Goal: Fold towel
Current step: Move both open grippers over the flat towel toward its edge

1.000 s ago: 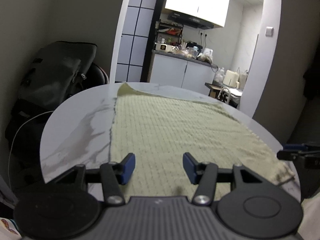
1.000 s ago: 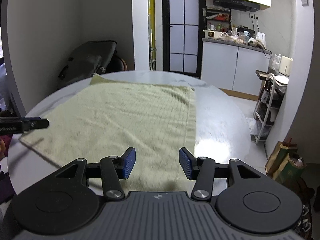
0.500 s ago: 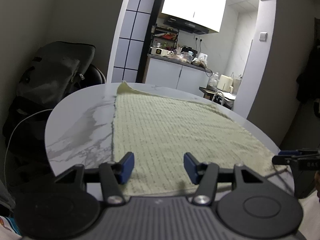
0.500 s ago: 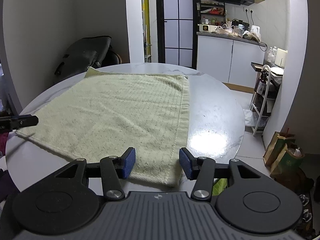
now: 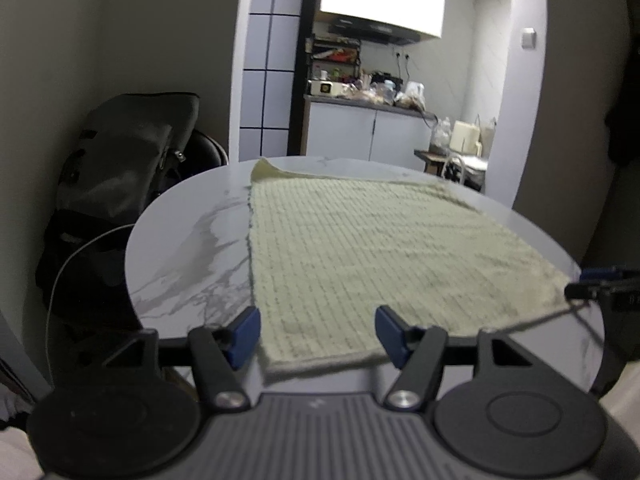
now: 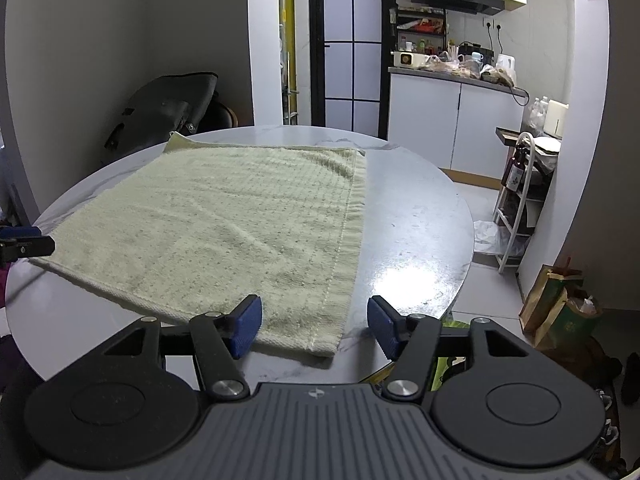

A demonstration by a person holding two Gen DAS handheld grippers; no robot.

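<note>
A pale green towel point(image 5: 360, 248) lies spread flat on a round white marble table point(image 5: 180, 252); it also shows in the right wrist view point(image 6: 224, 220). My left gripper point(image 5: 316, 336) is open and empty, its blue pads just above the towel's near left corner. My right gripper point(image 6: 314, 328) is open and empty, straddling the towel's near right corner. The right gripper's tip shows at the right edge of the left wrist view point(image 5: 600, 284). The left gripper's tip shows at the left edge of the right wrist view point(image 6: 24, 240).
A dark bag on a chair point(image 5: 124, 168) stands beyond the table's left side. A kitchen counter with appliances point(image 6: 452, 76) is at the back. A white rack point(image 6: 524, 200) and paper bags point(image 6: 560, 304) stand on the floor at the right.
Both grippers have drawn back toward the table's near edge, so the towel's near corners now lie between their open fingers. The towel has not moved.
</note>
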